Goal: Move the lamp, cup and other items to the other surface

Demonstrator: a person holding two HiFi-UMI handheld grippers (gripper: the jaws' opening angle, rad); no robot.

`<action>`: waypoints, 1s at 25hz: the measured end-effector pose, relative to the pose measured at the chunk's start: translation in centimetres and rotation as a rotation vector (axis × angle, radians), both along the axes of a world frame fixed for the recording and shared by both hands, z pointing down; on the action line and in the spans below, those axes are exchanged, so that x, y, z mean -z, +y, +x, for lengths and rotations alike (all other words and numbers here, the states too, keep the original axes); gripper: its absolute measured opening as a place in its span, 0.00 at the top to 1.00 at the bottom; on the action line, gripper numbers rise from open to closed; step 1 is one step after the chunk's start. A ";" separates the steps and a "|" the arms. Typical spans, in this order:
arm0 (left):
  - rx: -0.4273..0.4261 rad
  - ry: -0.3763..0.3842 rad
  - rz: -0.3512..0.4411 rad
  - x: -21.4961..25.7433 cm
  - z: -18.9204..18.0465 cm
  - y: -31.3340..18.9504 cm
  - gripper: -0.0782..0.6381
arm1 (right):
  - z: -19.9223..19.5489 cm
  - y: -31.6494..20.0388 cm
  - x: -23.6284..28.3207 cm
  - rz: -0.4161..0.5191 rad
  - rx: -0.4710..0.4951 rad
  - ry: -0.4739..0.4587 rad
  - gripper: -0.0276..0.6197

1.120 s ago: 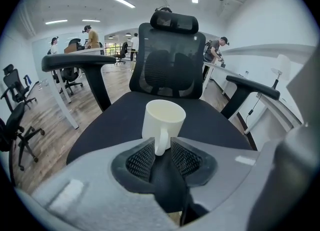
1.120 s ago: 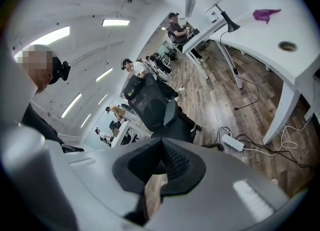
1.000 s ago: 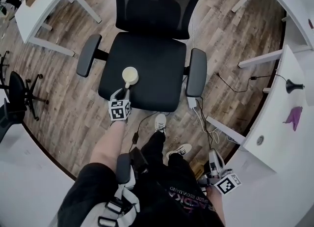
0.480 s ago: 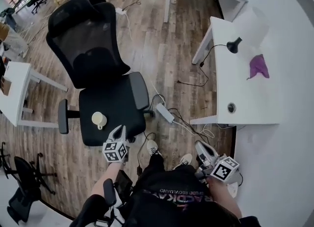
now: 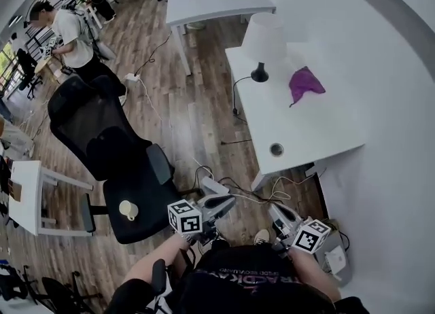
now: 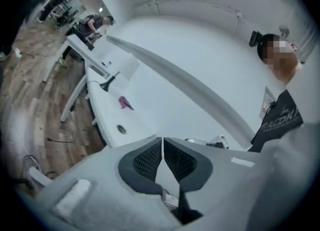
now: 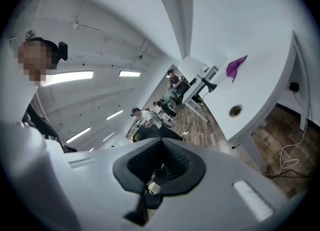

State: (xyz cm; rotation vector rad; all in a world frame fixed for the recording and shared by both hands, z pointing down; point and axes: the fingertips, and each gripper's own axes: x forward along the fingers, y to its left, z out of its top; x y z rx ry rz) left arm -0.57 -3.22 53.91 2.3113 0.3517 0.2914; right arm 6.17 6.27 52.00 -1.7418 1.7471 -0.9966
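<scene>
Left gripper (image 5: 228, 202): it has left the cup and swung toward the desk. Its jaws have just been closing and now sit almost together, with nothing between them.
Right gripper (image 5: 275, 209): jaws together, empty.
Cup (image 5: 128, 209): stays on the chair seat (image 5: 146, 190), a bit off its middle.
Lamp (image 5: 264, 37): at a far corner of the tabletop (image 5: 306, 136), with the purple cloth (image 5: 304, 81) near it.
Meaning: the cup looks done. The lamp or the cloth probably comes next.
</scene>
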 end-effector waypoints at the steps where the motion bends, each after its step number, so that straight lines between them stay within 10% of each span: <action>1: -0.054 0.014 -0.034 0.9 0.8 1.6 0.87 | 0.5 0.9 0.2 0.003 -0.009 0.007 0.96; 6: -0.331 0.073 -0.249 3.5 2.5 10.0 0.83 | 2.6 4.8 1.0 0.012 -0.051 0.038 0.96; 12: -0.435 0.152 -0.371 5.9 2.9 15.9 0.74 | 4.1 7.2 1.4 0.025 -0.045 0.070 0.96; 18: -0.597 0.175 -0.204 7.5 2.4 19.6 0.82 | 5.1 8.4 1.5 0.038 -0.013 0.068 0.96; 25: -0.396 0.192 -0.198 6.9 3.6 17.6 0.85 | 5.2 9.0 1.2 0.041 0.040 0.071 0.96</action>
